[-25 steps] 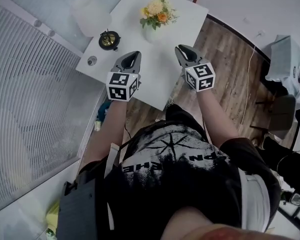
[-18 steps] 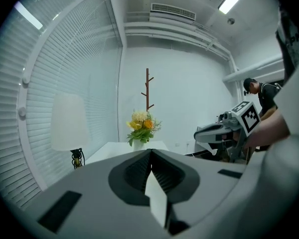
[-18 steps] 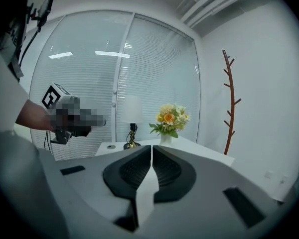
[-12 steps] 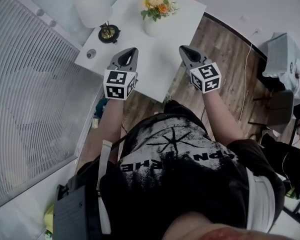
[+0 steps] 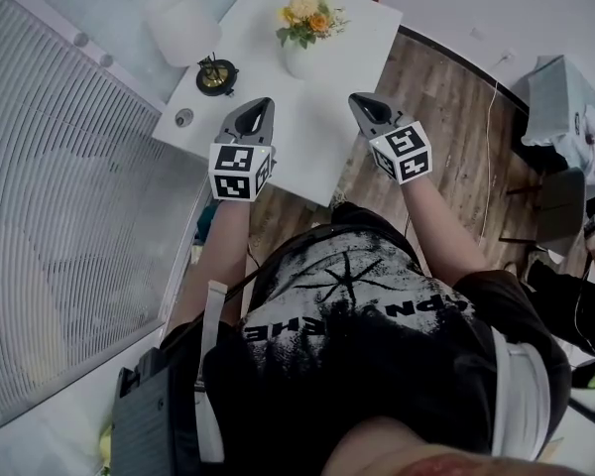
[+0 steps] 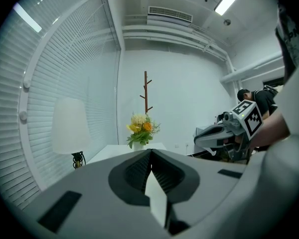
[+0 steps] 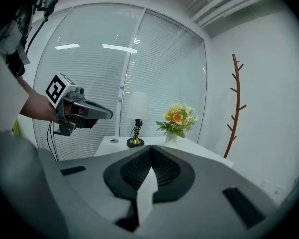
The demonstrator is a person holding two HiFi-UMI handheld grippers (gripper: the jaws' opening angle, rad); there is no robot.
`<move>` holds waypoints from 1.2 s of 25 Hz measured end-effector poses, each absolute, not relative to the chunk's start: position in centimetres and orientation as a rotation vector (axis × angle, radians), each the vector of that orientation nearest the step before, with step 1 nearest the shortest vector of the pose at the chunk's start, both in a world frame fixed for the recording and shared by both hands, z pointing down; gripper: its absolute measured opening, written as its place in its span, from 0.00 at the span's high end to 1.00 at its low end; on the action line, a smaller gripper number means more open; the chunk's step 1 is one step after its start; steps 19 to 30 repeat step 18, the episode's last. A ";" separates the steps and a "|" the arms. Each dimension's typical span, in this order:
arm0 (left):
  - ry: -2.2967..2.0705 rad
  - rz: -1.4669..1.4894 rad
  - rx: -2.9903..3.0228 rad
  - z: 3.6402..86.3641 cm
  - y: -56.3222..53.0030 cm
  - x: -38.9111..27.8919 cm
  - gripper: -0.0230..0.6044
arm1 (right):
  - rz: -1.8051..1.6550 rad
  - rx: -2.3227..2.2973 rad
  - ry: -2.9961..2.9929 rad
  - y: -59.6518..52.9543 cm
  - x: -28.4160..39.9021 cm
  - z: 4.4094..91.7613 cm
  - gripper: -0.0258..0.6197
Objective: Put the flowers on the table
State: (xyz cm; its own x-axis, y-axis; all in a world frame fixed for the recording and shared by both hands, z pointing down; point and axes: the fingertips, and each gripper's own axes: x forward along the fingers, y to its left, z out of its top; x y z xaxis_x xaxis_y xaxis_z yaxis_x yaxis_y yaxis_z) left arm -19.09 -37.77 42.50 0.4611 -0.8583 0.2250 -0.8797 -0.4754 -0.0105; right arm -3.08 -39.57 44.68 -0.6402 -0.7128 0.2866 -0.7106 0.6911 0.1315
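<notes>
Small shifts only since a second ago: both grippers have drifted a little over the near half of the counter (image 5: 312,132), and the flowers (image 5: 307,16) stand where they did.

Slatted blinds (image 5: 69,216) fill the left of the scene. A white counter stands beside them on a wood floor (image 5: 446,117).

A lamp (image 5: 183,28) with a white shade and a brass base stands at the counter's far left. A bare brown coat stand (image 7: 235,103) rises by the far wall, to the right of the counter.

Left gripper (image 5: 263,104): held above the near left part of the counter, pointing toward the far side. Jaws together, nothing between them.

Right gripper (image 5: 361,98): held above the counter's near right edge, level with the left one and well apart from it. Jaws together, nothing between them.

Flowers: yellow, orange and cream blooms with green leaves, upright in a white vase (image 5: 299,59). The vase stands on the far part of the counter, right of the lamp and well beyond both grippers. Neither gripper touches it.

A small round object (image 5: 183,118) lies near the counter's left edge; what it is cannot be told.
</notes>
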 end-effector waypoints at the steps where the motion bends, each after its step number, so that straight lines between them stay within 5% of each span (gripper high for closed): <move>1: -1.548 0.300 2.592 42.5 -37.8 -19.1 0.94 | -0.015 1.120 -2.581 -39.6 -3.1 44.9 0.93; 30: -1.505 0.305 2.603 42.9 -39.0 -17.3 0.94 | -0.039 1.131 -2.568 -39.5 -2.4 44.5 0.94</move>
